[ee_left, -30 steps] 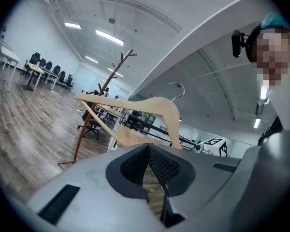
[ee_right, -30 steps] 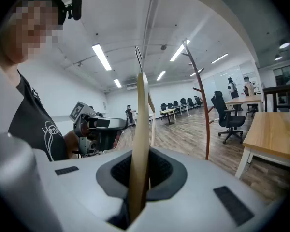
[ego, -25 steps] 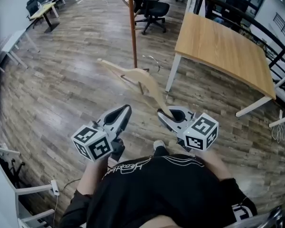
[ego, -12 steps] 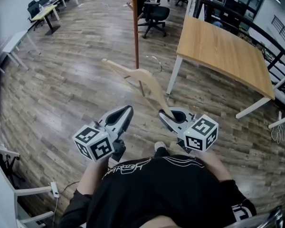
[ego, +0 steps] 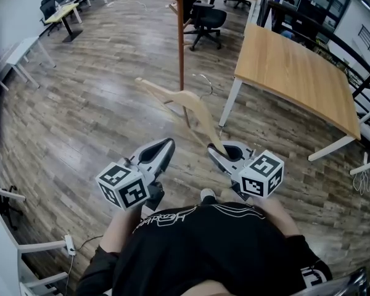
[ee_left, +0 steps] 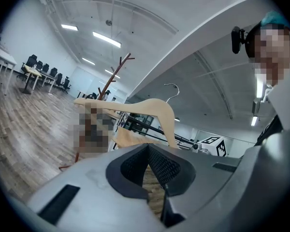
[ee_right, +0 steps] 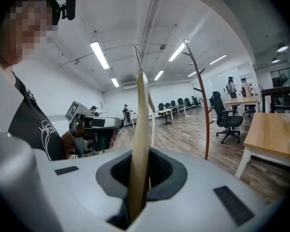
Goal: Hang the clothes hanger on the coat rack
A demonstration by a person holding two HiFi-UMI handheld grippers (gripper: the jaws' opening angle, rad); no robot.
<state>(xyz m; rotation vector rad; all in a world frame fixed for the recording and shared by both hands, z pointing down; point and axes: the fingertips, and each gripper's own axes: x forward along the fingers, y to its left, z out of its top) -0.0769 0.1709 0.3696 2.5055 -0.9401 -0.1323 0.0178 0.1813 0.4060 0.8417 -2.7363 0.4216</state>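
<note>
- The wooden hanger [ego: 188,100] hangs in the air above the floor [ego: 80,116], one arm end pinched between the fingers of the right gripper [ego: 214,150].
- Its hook sits near the coat rack [ego: 180,36] pole, not yet hung.
- The left gripper [ego: 165,144] is alongside, its fingers seemingly pressed together on nothing.

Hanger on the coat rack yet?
No: the wooden hanger is clamped in the right gripper jaws, its metal hook hanging free beside the coat rack pole.
</note>
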